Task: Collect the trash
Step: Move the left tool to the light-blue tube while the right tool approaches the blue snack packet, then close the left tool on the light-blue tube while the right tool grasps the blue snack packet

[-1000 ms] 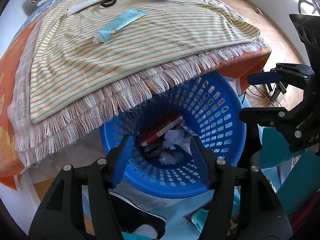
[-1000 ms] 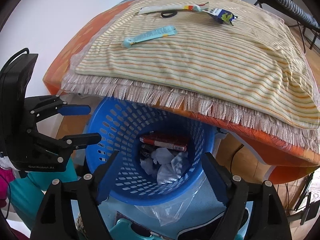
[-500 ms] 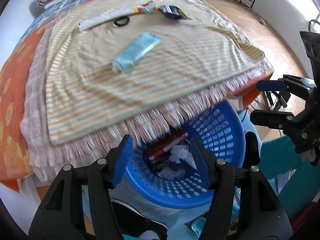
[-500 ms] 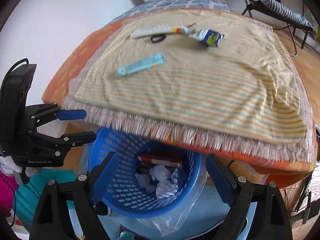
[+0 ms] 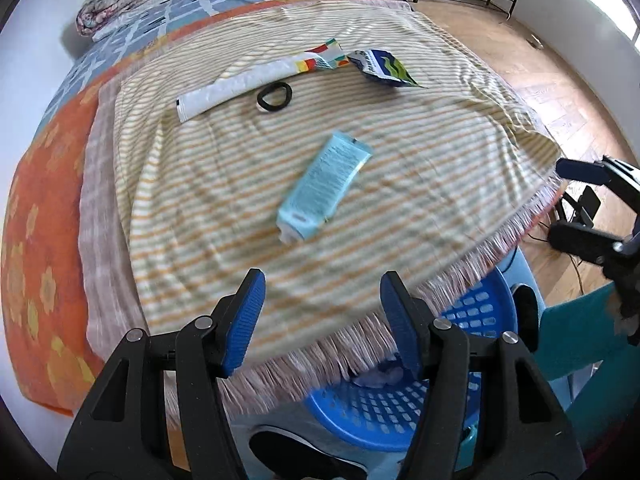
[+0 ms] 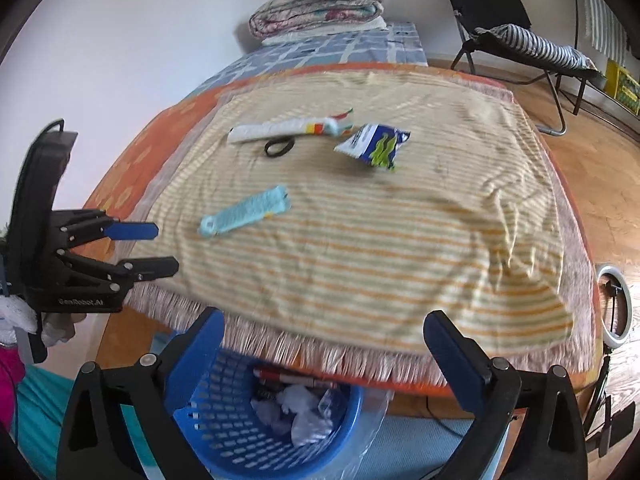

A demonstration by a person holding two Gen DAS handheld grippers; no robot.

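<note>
On the striped blanket (image 5: 400, 152) lie a light-blue tube (image 5: 324, 188) (image 6: 244, 211), a white tube with a coloured end (image 5: 256, 80) (image 6: 288, 128), a black hair band (image 5: 274, 97) (image 6: 279, 146) and a blue-green snack wrapper (image 5: 384, 68) (image 6: 374, 146). The blue basket (image 6: 256, 424) (image 5: 404, 408) stands below the blanket's fringe and holds crumpled paper (image 6: 304, 404) and a red pack (image 6: 296, 378). My left gripper (image 5: 322, 320) is open and empty over the fringe, short of the light-blue tube. My right gripper (image 6: 320, 356) is open and empty above the basket.
The bed has an orange flowered cover (image 5: 36, 240) and folded quilts (image 6: 316, 8) at its far end. A folding chair (image 6: 520, 40) stands on the wooden floor (image 5: 520, 52) beyond. A ring lamp (image 6: 614, 308) stands at the right.
Both grippers have risen from over the basket and tilted up toward the bed top. The trash on the blanket now sits nearer the middle of both views. Both stay open.
</note>
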